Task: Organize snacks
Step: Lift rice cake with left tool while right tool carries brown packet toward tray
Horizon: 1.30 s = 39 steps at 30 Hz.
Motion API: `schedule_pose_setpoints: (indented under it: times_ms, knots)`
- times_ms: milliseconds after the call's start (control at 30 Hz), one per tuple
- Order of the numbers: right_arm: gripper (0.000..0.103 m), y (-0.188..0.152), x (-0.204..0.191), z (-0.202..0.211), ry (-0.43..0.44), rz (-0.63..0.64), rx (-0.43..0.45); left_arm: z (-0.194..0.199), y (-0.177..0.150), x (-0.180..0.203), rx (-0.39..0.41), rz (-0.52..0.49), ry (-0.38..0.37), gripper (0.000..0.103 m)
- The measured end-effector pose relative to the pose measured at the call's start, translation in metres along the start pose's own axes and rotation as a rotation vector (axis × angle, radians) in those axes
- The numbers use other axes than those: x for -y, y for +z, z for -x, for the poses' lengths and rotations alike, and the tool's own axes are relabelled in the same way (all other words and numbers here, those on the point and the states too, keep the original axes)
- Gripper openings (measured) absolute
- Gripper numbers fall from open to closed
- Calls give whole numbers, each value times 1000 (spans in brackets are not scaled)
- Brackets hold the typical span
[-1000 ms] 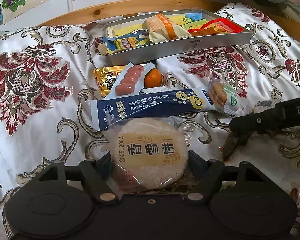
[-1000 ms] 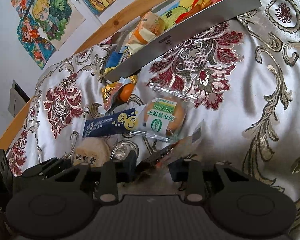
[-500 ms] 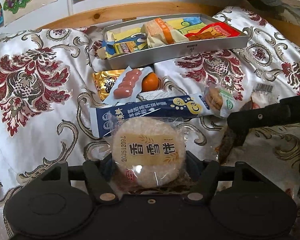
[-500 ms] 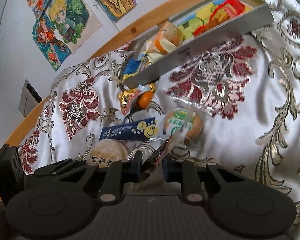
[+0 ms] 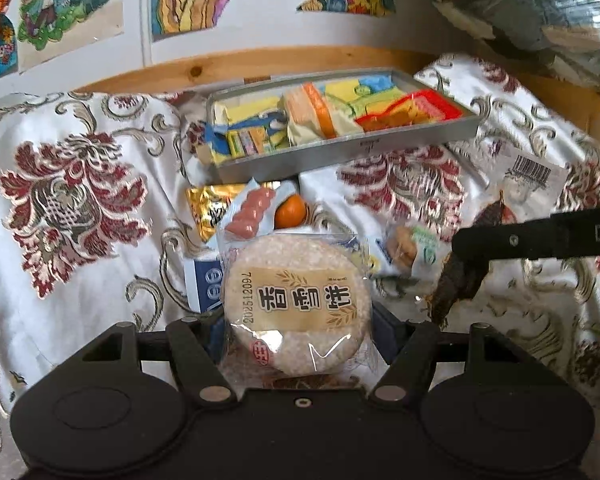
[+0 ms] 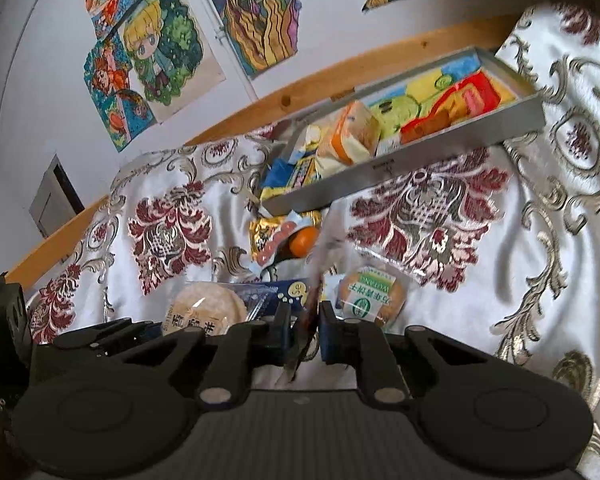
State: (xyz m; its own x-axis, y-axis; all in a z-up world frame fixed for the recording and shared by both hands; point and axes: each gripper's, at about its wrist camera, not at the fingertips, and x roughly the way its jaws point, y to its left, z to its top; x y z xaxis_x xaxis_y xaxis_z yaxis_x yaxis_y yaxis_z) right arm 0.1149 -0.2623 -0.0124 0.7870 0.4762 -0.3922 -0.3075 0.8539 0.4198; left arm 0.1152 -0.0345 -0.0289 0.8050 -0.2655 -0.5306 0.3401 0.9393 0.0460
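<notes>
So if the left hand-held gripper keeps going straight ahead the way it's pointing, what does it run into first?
Probably the sausage packet and the orange beside it, with the grey tray beyond. The left hand-held gripper holds a rice cracker; depth is unclear.

We see a white satin bedspread (image 5: 100, 280) with dark red floral medallions and silver-grey scrolls covering the whole surface. Behind it runs a pale wooden bed rail (image 5: 228, 68) with 1 dark knot showing. Above that, on the white wall (image 6: 40, 92), hang several hand-coloured cartoon drawings (image 6: 156, 52), among them a blond, big-eyed figure beside green foliage and a sheet of wavy yellow and orange bands. From the right wrist view, a small grey panel (image 6: 54, 200) sits low on the wall. At upper right lies crumpled blue-grey bedding (image 5: 540, 12).
</notes>
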Motion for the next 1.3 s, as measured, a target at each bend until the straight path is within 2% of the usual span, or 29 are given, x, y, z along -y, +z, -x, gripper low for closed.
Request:
schedule_pose_setpoints:
  times_ms: [433,700,900,1033,1167,1300]
  knots:
    - [13,16,-32,51,-53,54,100,44,18,3,103,55,-13,70]
    - [13,28,-44,71,-94,78,102,54,28,0,143,82,-22,70]
    - [13,45,-63,85,-123,107,77,64,42,-5,175,113,-20,70]
    - [13,73,-78,98,-115,119,51,77,59,-8,211,121,25,71]
    - [13,108,-88,102,-117,67,-22,88,80,-10,254,142,43,71]
    - [13,143,-102,94,-188,87,-101,85,106,-14,263,175,23,71]
